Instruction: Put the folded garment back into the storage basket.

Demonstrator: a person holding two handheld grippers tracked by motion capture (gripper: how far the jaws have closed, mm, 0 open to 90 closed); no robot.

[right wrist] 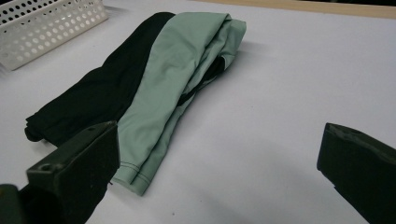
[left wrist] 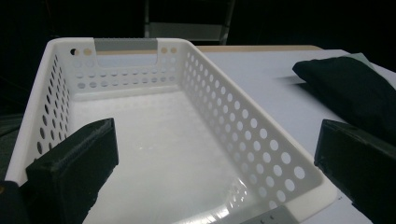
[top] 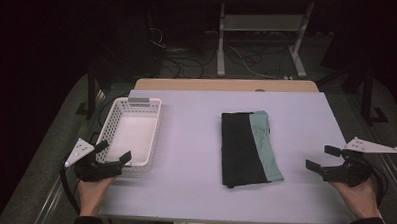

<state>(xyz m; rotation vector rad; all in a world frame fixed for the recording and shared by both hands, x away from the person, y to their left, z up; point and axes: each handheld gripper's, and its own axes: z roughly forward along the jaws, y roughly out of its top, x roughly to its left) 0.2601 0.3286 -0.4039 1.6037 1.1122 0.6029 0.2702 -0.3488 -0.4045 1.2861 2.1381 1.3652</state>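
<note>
At table's near edge both grippers, L [top: 116, 151] & R [top: 321, 157], are held wide, empty; cloth [top: 249, 149] likely to be grasped next, for basket [top: 117, 110].

Table [top: 195, 157]: pale lavender-grey top, with a strip of light wood showing along the far edge. Two items lay directly on it. A white perforated plastic basket [top: 151, 121] sat at the left side, long axis running front to back, with a grey label on its far rim; its inside was bare. A folded garment [top: 247, 148], black with a sage-green panel along its right side, lay right of centre, well apart from the basket and roughly parallel to it.
</note>
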